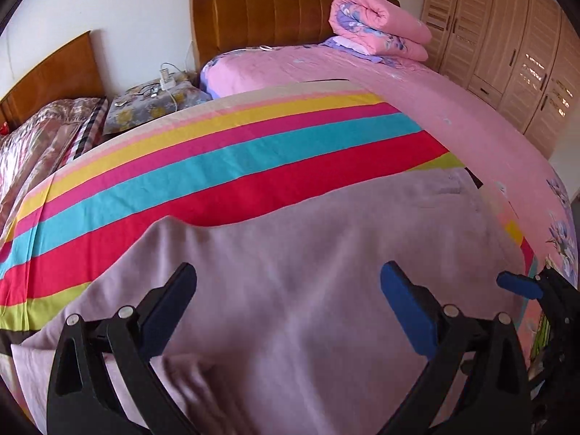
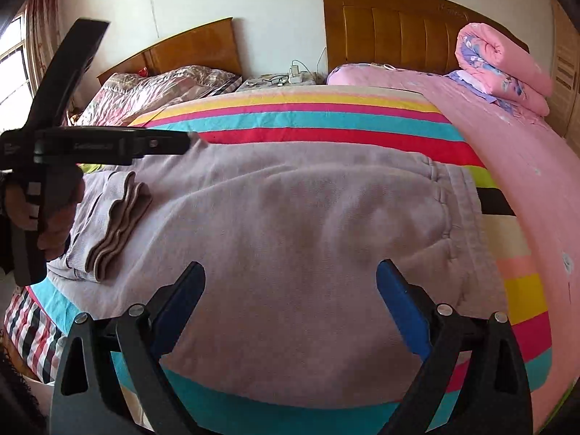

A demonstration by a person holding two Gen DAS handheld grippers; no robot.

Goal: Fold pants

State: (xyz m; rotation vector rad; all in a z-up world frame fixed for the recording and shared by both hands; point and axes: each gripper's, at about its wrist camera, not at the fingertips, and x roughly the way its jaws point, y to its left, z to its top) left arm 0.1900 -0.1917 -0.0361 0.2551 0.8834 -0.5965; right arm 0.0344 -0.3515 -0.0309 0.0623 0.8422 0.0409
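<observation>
Lavender pants (image 2: 290,217) lie flat across a rainbow-striped sheet (image 2: 308,117) on the bed. Their waistband (image 2: 447,195) is at the right and the ribbed cuffs (image 2: 116,217) rest stacked at the left end. My right gripper (image 2: 291,270) is open, hovering over the near edge of the pants with nothing between its blue pads. My left gripper (image 1: 288,272) is open too, above the pants (image 1: 308,253) at their left part. From the right wrist view, the left gripper (image 2: 185,141) appears side-on, held by a hand (image 2: 54,217), near the pants' far left edge. One right gripper finger (image 1: 518,284) shows at the right.
A rolled pink quilt (image 2: 507,69) sits near the wooden headboard (image 2: 398,25) on the pink bedspread (image 2: 525,152). A nightstand (image 1: 152,103) with a power strip stands between the beds. A second bed with a patterned quilt (image 2: 145,94) lies left; a wardrobe (image 1: 514,47) stands right.
</observation>
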